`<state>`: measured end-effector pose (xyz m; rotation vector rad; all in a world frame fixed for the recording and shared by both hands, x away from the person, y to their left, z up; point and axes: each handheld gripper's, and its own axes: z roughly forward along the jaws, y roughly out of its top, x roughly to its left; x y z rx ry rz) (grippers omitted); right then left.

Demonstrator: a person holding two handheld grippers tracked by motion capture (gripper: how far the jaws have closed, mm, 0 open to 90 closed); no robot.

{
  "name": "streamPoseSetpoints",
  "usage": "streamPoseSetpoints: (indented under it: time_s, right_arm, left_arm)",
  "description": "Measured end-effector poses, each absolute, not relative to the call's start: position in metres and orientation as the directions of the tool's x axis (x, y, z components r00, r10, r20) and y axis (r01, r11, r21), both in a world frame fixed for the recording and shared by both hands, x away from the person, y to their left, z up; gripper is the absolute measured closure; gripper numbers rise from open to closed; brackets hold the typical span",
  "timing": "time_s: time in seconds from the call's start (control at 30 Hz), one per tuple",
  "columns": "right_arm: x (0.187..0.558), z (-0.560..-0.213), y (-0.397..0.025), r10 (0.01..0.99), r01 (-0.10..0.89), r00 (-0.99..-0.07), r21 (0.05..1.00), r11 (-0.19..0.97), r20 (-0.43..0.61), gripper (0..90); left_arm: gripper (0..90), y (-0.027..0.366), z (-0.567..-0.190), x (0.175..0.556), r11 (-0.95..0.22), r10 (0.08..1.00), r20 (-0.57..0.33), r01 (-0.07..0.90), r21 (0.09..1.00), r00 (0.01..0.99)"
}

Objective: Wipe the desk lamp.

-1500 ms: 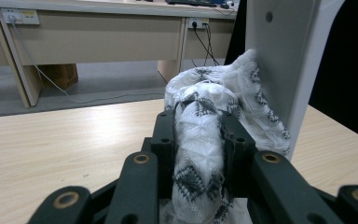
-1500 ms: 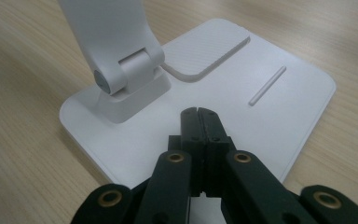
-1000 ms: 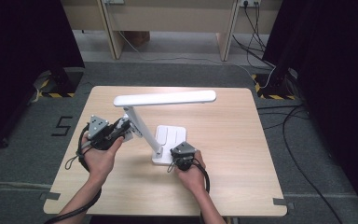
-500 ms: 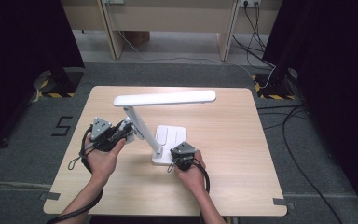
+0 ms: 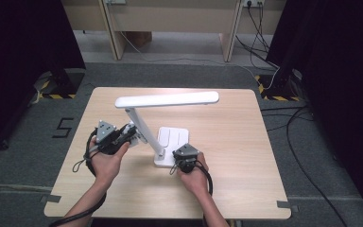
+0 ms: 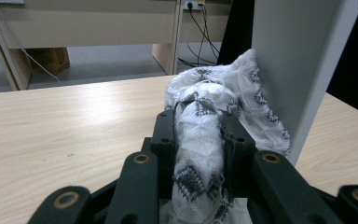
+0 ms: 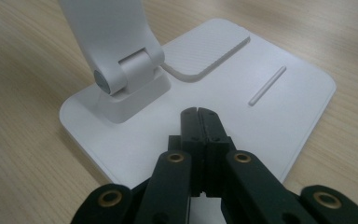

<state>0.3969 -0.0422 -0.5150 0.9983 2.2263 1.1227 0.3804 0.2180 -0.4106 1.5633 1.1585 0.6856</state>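
**Cloth on lamp arm, base pinned**

High view: white desk lamp (image 5: 163, 124) stands mid-desk (image 5: 246, 156), head bar level, arm slanting down to its base (image 5: 172, 142). Left gripper (image 5: 123, 136) sits against the slanted arm; right gripper (image 5: 182, 158) rests at the base's near edge.

Left gripper view: jaws pinching a white cloth with grey pattern (image 6: 205, 140), bunched up and touching the lamp arm (image 6: 298, 65) just right of it.

Right gripper view: jaws pressed together, tips over the white base (image 7: 261, 121), hinge (image 7: 126, 74) just beyond to the left.
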Motion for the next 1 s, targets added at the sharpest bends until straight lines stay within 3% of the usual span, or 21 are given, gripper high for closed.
streamPoseSetpoints:
  time_s: [1.0]
  right_arm:
    - [0.397,-0.515,-0.042,0.768,0.4,-0.636,0.821,0.407,-0.072,90.0]
  left_arm:
    - [70.7,0.205,-0.444,0.382,-0.057,0.913,-0.112,0.393,0.918,0.393]
